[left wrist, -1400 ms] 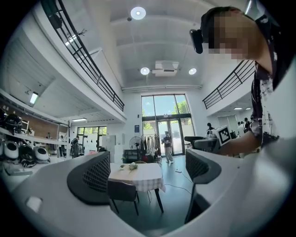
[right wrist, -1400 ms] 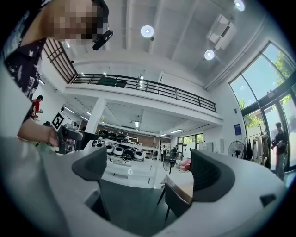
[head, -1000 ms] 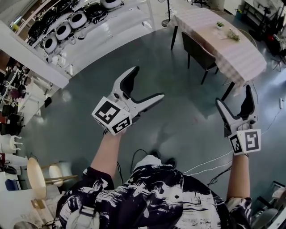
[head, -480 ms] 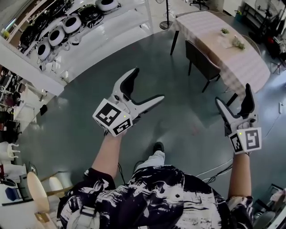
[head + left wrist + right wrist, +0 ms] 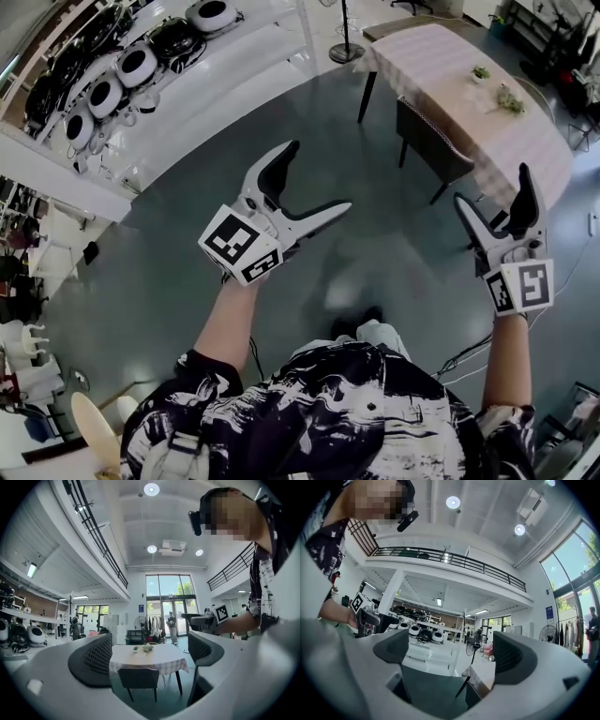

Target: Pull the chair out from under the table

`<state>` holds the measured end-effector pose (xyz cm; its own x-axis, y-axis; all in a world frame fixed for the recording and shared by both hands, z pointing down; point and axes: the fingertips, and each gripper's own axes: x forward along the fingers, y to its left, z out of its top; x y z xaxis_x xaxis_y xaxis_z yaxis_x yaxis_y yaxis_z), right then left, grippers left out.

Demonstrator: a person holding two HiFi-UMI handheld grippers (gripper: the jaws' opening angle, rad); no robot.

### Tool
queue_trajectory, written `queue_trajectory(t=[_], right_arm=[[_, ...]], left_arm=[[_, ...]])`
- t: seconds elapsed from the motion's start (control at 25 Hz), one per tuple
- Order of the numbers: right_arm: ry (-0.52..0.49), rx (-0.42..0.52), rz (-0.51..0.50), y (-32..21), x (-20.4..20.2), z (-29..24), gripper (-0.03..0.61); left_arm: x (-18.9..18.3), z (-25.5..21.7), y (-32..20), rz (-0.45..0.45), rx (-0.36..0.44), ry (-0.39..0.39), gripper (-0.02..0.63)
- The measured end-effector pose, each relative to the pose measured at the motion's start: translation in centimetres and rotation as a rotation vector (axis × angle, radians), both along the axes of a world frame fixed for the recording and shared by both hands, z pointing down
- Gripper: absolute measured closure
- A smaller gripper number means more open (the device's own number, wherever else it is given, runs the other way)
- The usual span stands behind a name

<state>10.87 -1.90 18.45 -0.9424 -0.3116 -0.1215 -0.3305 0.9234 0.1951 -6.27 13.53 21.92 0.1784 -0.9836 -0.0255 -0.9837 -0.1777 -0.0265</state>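
The chair [image 5: 433, 145] sat tucked under the far table [image 5: 441, 66], beyond reach. You held your left gripper [image 5: 317, 176] and right gripper [image 5: 492, 185] wide open and empty, presumably ready for its backrest

Ahead of me the dark grey upholstered chair [image 5: 433, 142] stands upright on thin black legs, pushed in at the long side of the rectangular surface [image 5: 427, 66] draped in pale checked cloth. Its seat is tucked beneath and its backrest is turned toward me.
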Motion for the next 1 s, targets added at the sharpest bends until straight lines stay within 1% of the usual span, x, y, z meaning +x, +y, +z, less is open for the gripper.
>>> queue_trajectory(t=[0.2, 0.32, 0.36, 0.48, 0.6, 0.76, 0.84, 1.0], right_arm=[[-0.022, 0.001, -0.002, -3.1, -5.2, 2.8, 0.074], [-0.040, 0.003, -0.015, -6.1, -9.3, 2.8, 0.074], [-0.044, 0.005, -0.016, -6.8, -10.2, 2.6, 0.074], [-0.048, -0.005, 0.009, -8.7, -11.0, 2.8, 0.074], [-0.017, -0.045, 0.028, -12.8, -13.2, 4.5, 0.074], [0.030, -0.090, 0.050, -18.0, -15.2, 5.7, 0.074], [0.041, -0.095, 0.070, -19.2, -15.5, 6.6, 0.074], [0.049, -0.097, 0.132, -20.2, -14.6, 8.8, 0.074]], left_arm=[[-4.4, 2.9, -3.5, 0.022, -0.008, -0.017, 0.133], [-8.1, 3.2, -7.1, 0.034, -0.020, -0.038, 0.133], [-8.9, 3.1, -8.2, 0.045, -0.023, -0.044, 0.133], [-9.3, 2.6, -11.6, 0.102, -0.058, -0.065, 0.133], [-10.8, 2.4, -17.6, 0.159, -0.090, -0.085, 0.133], [-11.7, 2.1, -24.7, 0.234, -0.109, -0.081, 0.133], [-11.8, 2.8, -27.0, 0.272, -0.117, -0.077, 0.133], [-11.3, 5.4, -30.0, 0.356, -0.134, -0.089, 0.133]])
